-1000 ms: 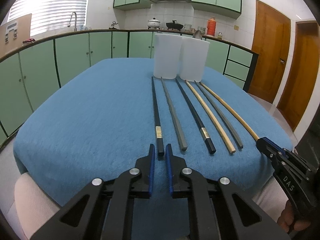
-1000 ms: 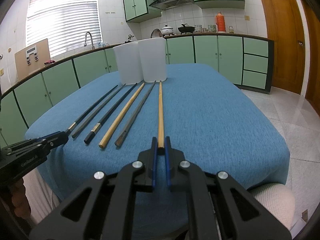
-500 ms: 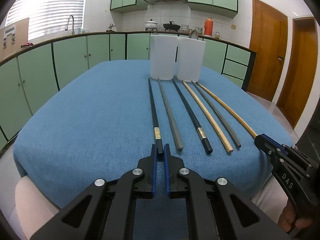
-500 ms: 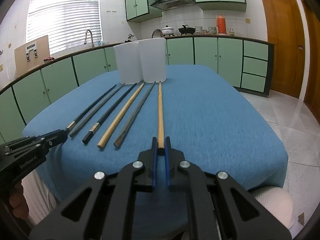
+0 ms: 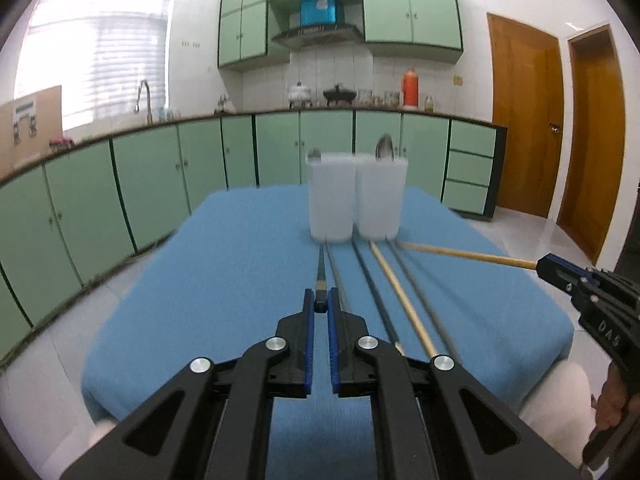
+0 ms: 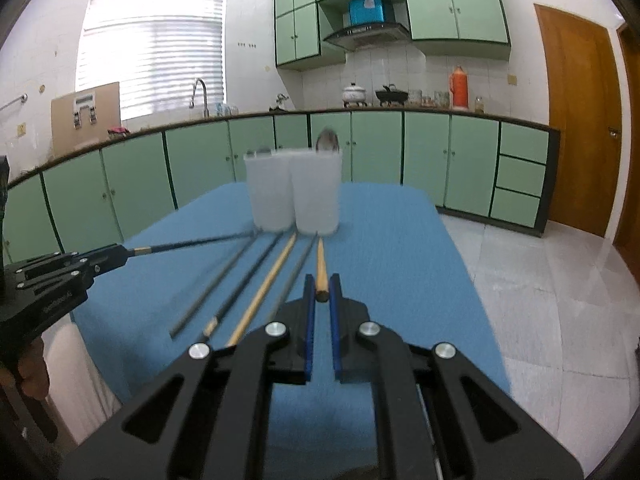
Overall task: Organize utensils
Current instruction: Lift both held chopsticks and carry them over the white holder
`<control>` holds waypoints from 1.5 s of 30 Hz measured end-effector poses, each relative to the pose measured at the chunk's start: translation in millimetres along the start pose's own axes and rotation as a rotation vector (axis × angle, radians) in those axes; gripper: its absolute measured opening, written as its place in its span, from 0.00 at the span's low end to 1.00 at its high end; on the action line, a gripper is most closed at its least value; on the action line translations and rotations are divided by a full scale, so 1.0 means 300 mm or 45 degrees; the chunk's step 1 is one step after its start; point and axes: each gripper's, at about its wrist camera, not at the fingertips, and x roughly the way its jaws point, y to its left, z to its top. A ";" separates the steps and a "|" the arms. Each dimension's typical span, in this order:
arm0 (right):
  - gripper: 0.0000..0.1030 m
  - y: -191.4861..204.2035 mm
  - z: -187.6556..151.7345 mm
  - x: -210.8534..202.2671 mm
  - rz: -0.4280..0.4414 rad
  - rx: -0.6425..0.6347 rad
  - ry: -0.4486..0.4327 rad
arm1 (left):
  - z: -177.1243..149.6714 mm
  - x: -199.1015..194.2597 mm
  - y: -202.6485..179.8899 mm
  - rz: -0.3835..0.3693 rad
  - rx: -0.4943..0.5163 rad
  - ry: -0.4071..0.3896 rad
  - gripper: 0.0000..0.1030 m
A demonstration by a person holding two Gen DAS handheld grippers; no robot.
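My left gripper [image 5: 320, 303] is shut on the end of a black chopstick [image 5: 321, 276] and holds it raised above the blue table, tip toward the left white cup [image 5: 331, 196]. My right gripper [image 6: 321, 290] is shut on the end of a wooden chopstick [image 6: 320, 262], also raised, tip near the right white cup [image 6: 316, 192]. Each gripper shows in the other's view, the right [image 5: 548, 266] and the left [image 6: 116, 254]. Several chopsticks, grey [image 5: 416, 294], black and wooden [image 5: 400, 296], still lie on the cloth. A spoon [image 5: 385, 147] stands in the right cup.
The table is covered by a blue cloth [image 5: 240, 280] with its front edge close to me. Green kitchen cabinets [image 5: 120, 192] ring the room behind the table. Wooden doors [image 5: 524, 120] stand at the right, over a tiled floor [image 6: 540, 280].
Both grippers have lifted their chopsticks off the cloth; the held ends rose well above the table while the far tips stay near the cups. The other chopsticks have not moved.
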 end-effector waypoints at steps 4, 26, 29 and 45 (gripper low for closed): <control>0.06 -0.015 0.088 -0.029 0.029 0.038 -0.045 | 0.073 -0.018 0.008 -0.010 -0.007 -0.048 0.06; 0.06 -0.049 0.480 0.043 0.143 0.032 -0.011 | 0.404 0.010 0.072 -0.108 -0.002 -0.141 0.06; 0.06 -0.056 0.512 0.051 0.151 0.017 -0.005 | 0.435 0.013 0.080 -0.111 0.000 -0.148 0.06; 0.06 -0.077 0.788 -0.021 0.247 -0.062 -0.069 | 0.660 -0.049 0.111 -0.147 0.004 -0.295 0.06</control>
